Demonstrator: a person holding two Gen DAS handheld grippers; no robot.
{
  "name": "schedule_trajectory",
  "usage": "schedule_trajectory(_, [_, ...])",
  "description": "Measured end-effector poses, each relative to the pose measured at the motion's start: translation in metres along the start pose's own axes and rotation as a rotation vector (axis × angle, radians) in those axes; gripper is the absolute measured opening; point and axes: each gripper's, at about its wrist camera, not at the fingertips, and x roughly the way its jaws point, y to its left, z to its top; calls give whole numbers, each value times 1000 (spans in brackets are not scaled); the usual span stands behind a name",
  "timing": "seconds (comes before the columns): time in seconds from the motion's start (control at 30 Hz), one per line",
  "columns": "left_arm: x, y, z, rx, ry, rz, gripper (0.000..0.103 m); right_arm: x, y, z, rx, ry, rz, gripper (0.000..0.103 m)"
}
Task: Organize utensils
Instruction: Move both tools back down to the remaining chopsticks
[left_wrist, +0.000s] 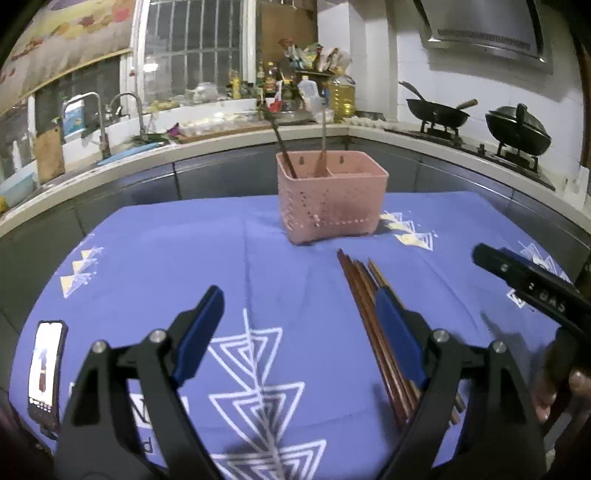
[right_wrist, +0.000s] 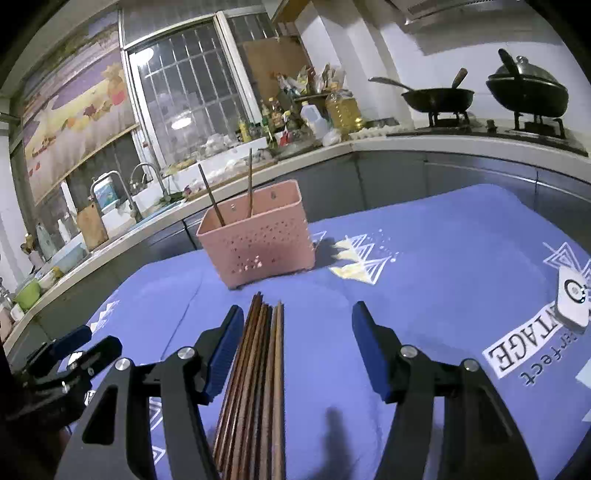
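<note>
A pink perforated utensil basket (left_wrist: 331, 201) stands on the blue tablecloth (left_wrist: 184, 258); it also shows in the right wrist view (right_wrist: 258, 243). Two chopsticks (left_wrist: 286, 158) stand in its left compartment. A bundle of brown chopsticks (left_wrist: 369, 314) lies flat on the cloth in front of it, seen too in the right wrist view (right_wrist: 258, 376). My left gripper (left_wrist: 295, 314) is open and empty, its right finger beside the bundle. My right gripper (right_wrist: 295, 332) is open above the bundle, which lies between its fingers near the left one.
A phone (left_wrist: 46, 369) lies at the cloth's left edge. A white device (right_wrist: 572, 299) lies on the cloth at the right. Behind the table runs a counter with a sink (left_wrist: 110, 129), bottles (left_wrist: 341, 94) and two woks (left_wrist: 517, 129) on a stove.
</note>
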Motion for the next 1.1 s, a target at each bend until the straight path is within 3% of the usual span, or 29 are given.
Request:
schedule_trajectory(0.33, [6, 0, -14, -20, 74, -41, 80, 1, 13, -5, -37, 38, 45, 61])
schedule_trajectory(0.67, [12, 4, -20, -35, 113, -53, 80, 4, 8, -6, -51, 74, 13, 60])
schedule_trajectory(0.8, [14, 4, -21, -40, 127, -58, 80, 13, 4, -14, -62, 137, 5, 46])
schedule_trajectory(0.97, [17, 5, -24, -34, 143, -58, 80, 16, 5, -21, -84, 168, 11, 43])
schedule_trajectory(1.1, [20, 11, -24, -65, 154, -77, 78, 25, 10, -27, -126, 230, 18, 31])
